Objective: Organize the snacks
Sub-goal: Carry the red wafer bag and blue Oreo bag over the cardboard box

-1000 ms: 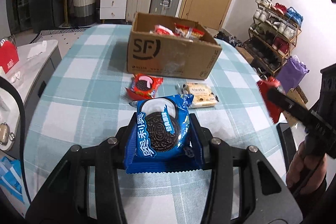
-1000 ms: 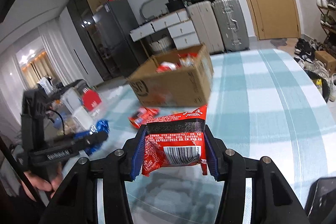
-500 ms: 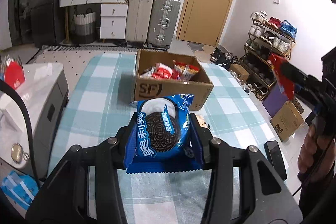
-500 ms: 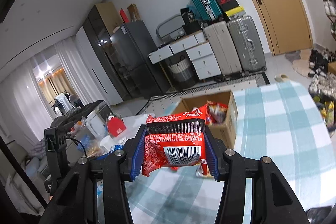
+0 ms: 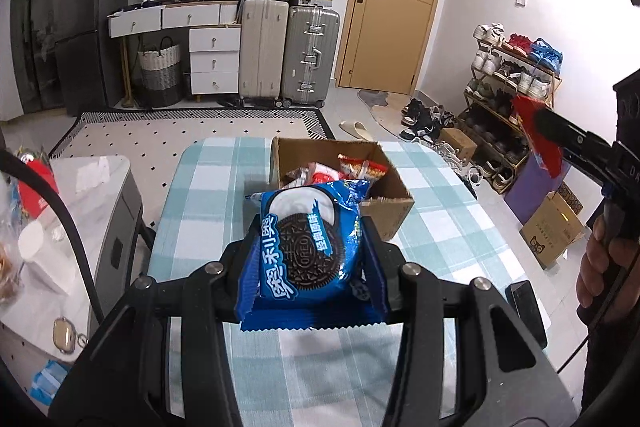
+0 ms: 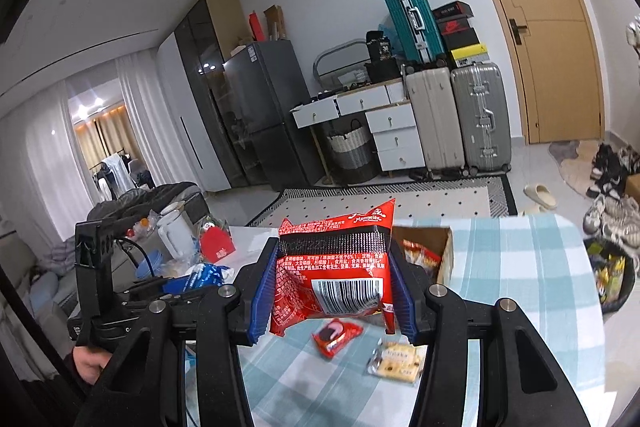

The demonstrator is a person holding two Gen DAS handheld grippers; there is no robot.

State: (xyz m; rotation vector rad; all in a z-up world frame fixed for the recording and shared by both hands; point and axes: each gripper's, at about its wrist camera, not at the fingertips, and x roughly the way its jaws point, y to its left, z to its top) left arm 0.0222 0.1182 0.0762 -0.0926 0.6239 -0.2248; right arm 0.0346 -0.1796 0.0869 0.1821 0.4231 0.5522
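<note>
My left gripper (image 5: 308, 251) is shut on a blue Oreo packet (image 5: 306, 247) and holds it high above the checked table (image 5: 208, 195). My right gripper (image 6: 332, 279) is shut on a red snack packet (image 6: 334, 267), also high above the table; it shows in the left wrist view (image 5: 538, 137) at the right. The open cardboard box (image 5: 394, 191) with several snacks inside stands ahead on the table, also seen in the right wrist view (image 6: 442, 247). A small red Oreo packet (image 6: 336, 335) and a pale biscuit packet (image 6: 396, 365) lie on the table below.
A black phone (image 5: 526, 311) lies at the table's right edge. A grey side table (image 5: 92, 187) with clutter stands left. Suitcases (image 5: 288, 51), drawers and a shoe rack (image 5: 516, 83) line the room behind.
Both grippers have risen well above the table with their packets held. The box and table now look smaller and lower in both views.
</note>
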